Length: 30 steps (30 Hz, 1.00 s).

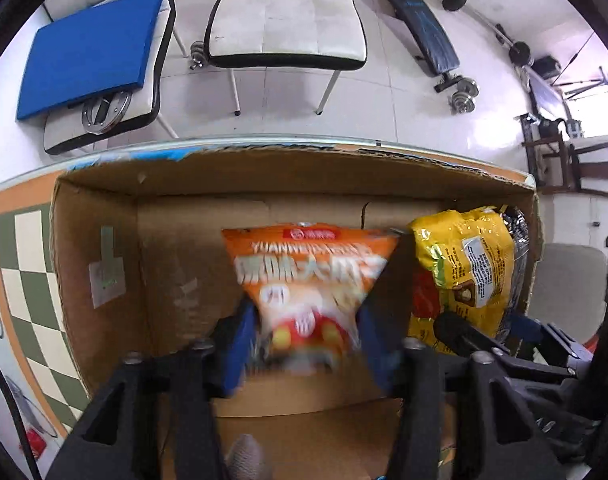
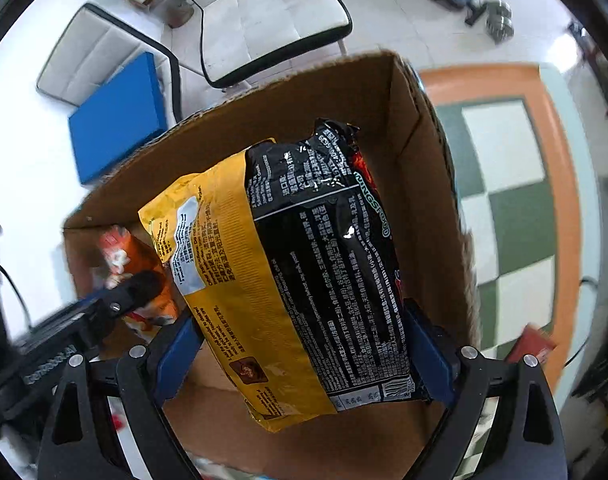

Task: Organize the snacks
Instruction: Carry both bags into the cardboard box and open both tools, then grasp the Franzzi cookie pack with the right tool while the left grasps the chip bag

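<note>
Both grippers point down into an open cardboard box (image 1: 104, 248) that sits on a table (image 1: 28, 280) with a green-and-cream checker pattern and an orange border.

In the left wrist view, the left gripper (image 1: 307, 344) has an orange snack bag (image 1: 307, 276) between its blue fingers (image 1: 236, 348). The bag is blurred, and whether the fingers press it or merely flank it I cannot tell for sure; they stand partly spread, and the bag's lower end narrows between them. The bag hangs inside the box, near its middle.

At about 3 o'clock from the orange bag, just beside it, is a yellow-and-black noodle pack (image 1: 467, 268), against the box's right-hand wall. In the right wrist view, the right gripper (image 2: 304, 356) pinches this pack across its width, its fingers (image 2: 176, 356) spread wide against both sides.

Beyond the table, at 12 o'clock, stand white chairs (image 1: 288, 20), one carrying a blue pad (image 1: 88, 52).
</note>
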Available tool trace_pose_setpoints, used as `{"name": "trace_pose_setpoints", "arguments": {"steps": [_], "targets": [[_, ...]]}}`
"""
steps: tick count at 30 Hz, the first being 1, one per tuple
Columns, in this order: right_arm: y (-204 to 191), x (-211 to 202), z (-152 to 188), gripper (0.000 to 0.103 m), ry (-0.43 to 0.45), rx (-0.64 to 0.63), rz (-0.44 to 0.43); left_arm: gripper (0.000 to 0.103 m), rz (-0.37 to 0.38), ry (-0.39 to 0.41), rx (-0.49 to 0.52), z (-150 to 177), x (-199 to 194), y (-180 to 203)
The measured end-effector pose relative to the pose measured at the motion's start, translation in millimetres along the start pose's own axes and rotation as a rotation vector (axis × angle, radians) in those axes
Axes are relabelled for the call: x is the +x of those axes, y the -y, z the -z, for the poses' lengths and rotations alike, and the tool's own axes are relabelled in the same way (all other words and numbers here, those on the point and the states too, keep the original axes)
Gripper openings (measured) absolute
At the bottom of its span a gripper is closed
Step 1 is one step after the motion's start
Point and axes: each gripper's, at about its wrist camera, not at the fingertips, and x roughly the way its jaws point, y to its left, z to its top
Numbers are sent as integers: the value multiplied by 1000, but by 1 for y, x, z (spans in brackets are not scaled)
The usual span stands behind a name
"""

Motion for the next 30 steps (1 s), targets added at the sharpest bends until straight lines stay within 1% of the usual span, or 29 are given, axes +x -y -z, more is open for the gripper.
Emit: {"name": "trace_pose_setpoints", "arguments": {"steps": [2, 3, 4, 5, 6, 8, 10, 11, 13, 16, 19, 22, 24, 26, 28, 30], "targets": [[-1, 4, 0, 96, 18, -24, 52, 61, -24, 4, 5, -3, -1, 0], [-1, 2, 0, 96, 20, -24, 51, 73, -28, 6, -4, -4, -2, -1], [1, 3, 0, 96, 16, -21, 40, 89, -15, 6, -13, -6, -2, -4], [2, 1, 1, 96, 10, -17, 32, 92, 12, 2, -22, -6, -3, -6], [-1, -5, 3, 96, 5, -24, 30, 92, 17, 3, -29, -6, -4, -8], [-6, -7, 2, 96, -5, -46, 46, 92, 2, 18, -35, -6, -8, -10], [-15, -10, 1, 97, 15, -77, 74, 92, -3, 30, -36, -5, -12, -11], [-18, -14, 2, 98, 38, -83, 82, 92, 7, 30, -38, -4, -14, -11], [-21, -23, 0, 98, 72, -77, 68, 92, 19, 30, -48, 0, -18, -13], [-20, -33, 0, 99, 81, -66, 57, 92, 23, 46, -46, 7, -28, -17], [-24, -41, 7, 99, 85, -80, 52, 92, 12, 70, -31, 15, -38, -20], [-16, -46, 25, 99, 84, -75, 33, 92, 12, 106, -13, 34, -54, -20], [-13, -54, 42, 99, 104, -90, 40, 92, -1, 151, 8, 54, -68, -17], [-11, -63, 62, 99, 123, -110, 29, 92, -30, 191, 36, 76, -79, -13], [-8, -69, 82, 99, 134, -121, 23, 92, -55, 233, 66, 108, -88, -8], [-3, -71, 104, 99, 136, -133, 8, 92, -65, 247, 85, 134, -88, -6]]}}
